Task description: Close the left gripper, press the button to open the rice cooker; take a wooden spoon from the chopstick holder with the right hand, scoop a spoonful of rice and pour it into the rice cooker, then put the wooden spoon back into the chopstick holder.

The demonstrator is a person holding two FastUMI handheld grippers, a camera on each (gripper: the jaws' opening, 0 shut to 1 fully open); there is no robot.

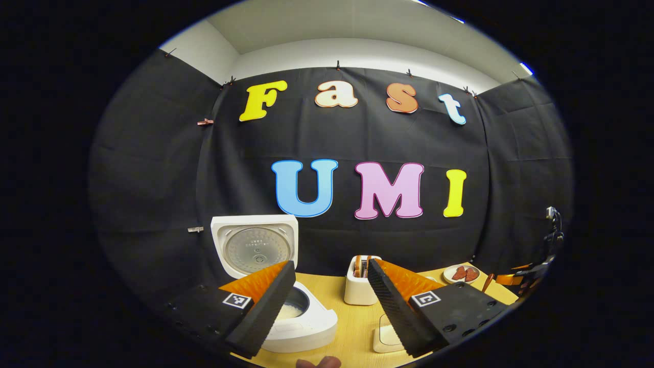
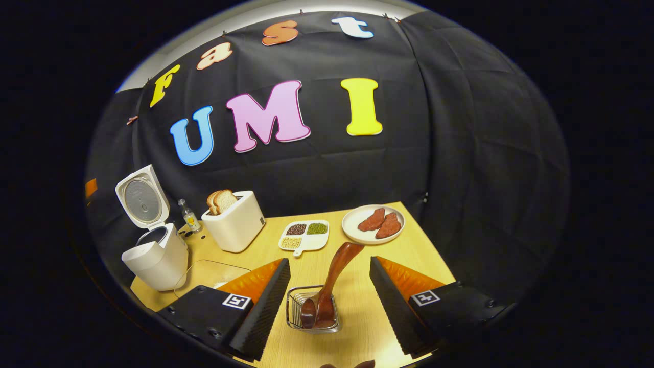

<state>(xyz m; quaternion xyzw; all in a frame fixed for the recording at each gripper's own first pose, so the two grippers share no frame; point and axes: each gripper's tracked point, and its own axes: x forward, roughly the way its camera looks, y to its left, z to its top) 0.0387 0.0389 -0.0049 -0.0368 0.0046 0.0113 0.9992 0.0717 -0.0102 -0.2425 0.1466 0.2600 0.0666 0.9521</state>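
Right gripper view: right gripper [image 2: 327, 301] hangs with its jaws spread wide, gripping nothing; the wooden spoon [image 2: 329, 286] stands between and just ahead of them in the chopstick holder [image 2: 312, 312], handle leaning away to the right.
Left gripper view: left gripper [image 1: 331, 301] is also open and empty, with the rice cooker [image 1: 286, 312] just beyond its left finger, lid up, pale rice in the pot.
Other things: toaster [image 2: 235, 225], divided grain dish [image 2: 305, 236] and plate [image 2: 373, 224] sit farther ahead on the tabletop [image 2: 368, 317].
Likely stage: spoon looks returned, or not yet taken; I cannot tell which.
Doing it well: back straight off, keeping both fingers off the leaning handle so the wire holder does not tip.
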